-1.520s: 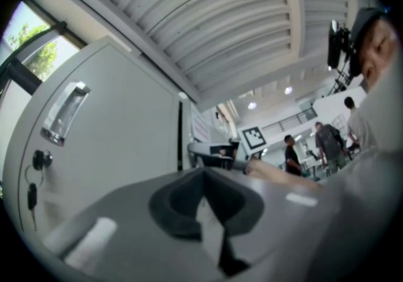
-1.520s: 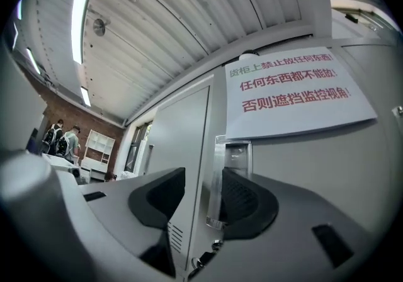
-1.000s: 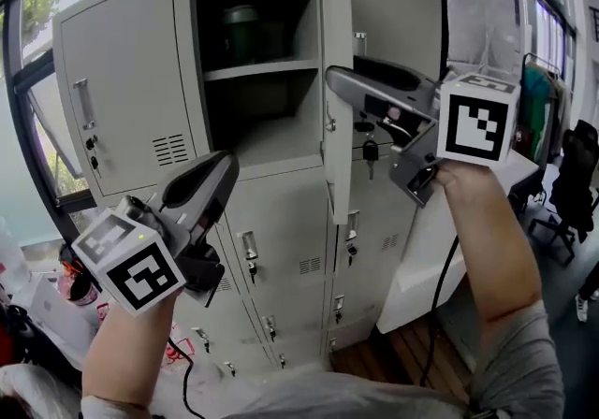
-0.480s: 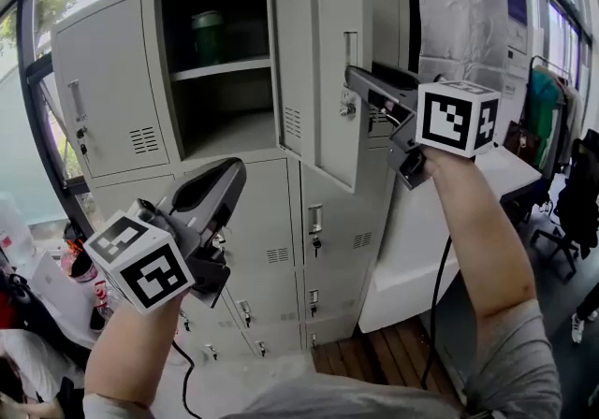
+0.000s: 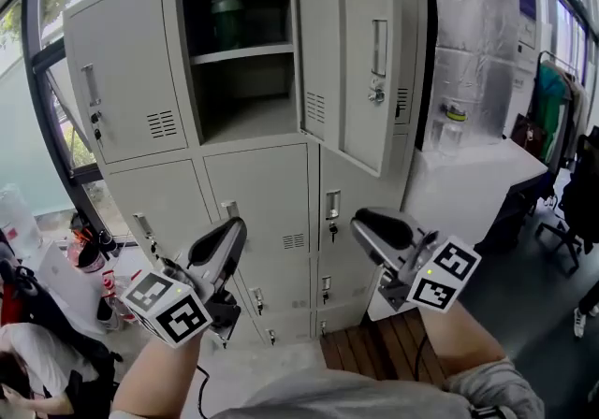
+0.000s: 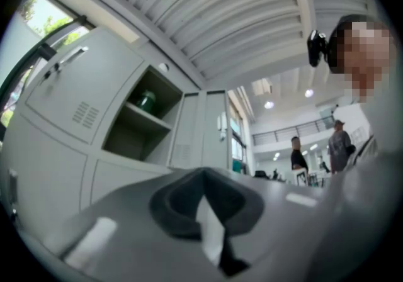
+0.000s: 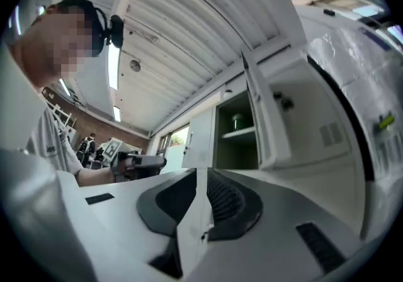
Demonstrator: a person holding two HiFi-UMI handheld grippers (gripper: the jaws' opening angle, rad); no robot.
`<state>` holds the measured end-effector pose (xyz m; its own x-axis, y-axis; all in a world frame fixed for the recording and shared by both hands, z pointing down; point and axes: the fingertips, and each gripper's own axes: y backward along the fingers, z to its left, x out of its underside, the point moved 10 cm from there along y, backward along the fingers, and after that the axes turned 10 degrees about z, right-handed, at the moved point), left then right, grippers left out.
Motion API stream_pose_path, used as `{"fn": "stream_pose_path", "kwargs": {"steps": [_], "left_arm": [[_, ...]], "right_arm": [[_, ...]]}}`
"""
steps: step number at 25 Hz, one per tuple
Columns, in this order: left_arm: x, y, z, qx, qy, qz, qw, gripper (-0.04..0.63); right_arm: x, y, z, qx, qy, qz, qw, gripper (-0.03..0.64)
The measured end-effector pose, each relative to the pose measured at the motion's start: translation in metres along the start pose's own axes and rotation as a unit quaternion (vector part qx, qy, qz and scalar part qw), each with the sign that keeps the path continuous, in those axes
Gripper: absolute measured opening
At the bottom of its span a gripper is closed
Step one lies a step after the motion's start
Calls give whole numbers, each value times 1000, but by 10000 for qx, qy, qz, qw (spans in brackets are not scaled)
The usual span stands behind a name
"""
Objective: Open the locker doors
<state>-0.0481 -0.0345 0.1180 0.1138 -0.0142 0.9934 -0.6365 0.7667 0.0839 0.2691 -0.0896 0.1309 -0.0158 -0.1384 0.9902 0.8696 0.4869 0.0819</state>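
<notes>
Pose: your forearms sit low in the head view, and the left hand-held gripper (image 5: pixel 234 228) and right hand-held gripper (image 5: pixel 363 221) both tip slightly upward toward the lockers.
Left jaws: a narrow slit apart, with nothing between them.
Right jaws: they have just been closing and now stand narrow and empty. Only the locker front shows through the gap.
Step in hand: you look to be between doors, with one open and neither tool on a handle.
Nearest target: the shut middle-row door (image 5: pixel 257 207) is just ahead of your left tool, with its handle (image 5: pixel 231 210) right by the tip. A second handle (image 5: pixel 332 205) sits between your two tools, nearer the right one.
Next move: you would likely need to widen one pair of jaws, hook or pinch a handle, then pull back toward yourself.
Open door (image 5: pixel 360 52): it is high above your right tool, swung out, with the shelf behind it bared.
Farthest: the top-left door (image 5: pixel 122 71) is shut, up and left of your left tool.
</notes>
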Motion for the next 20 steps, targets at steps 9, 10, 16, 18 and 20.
{"fn": "stream_pose_path", "kwargs": {"steps": [9,10,16,18,20], "left_arm": [[125,64,32,-216,1022,111,9945,0],[127,68,33,-213,994,114,9948,0],[132,77,41,-393,978,53,9944,2],[137,74,43,-470,1016,117,9936,2],[144,67,44,-525,1042,211,9929,2]], "right_arm": [[126,-62,53,-231,-1054,709,9916,21],[127,-65,55,-246,-1003,752,9918,21],[134,-74,46,-85,-1021,895,9907,23],[141,-73,37,26,-1048,1011,9893,23],[150,-71,21,216,-1062,1145,9875,23]]}}
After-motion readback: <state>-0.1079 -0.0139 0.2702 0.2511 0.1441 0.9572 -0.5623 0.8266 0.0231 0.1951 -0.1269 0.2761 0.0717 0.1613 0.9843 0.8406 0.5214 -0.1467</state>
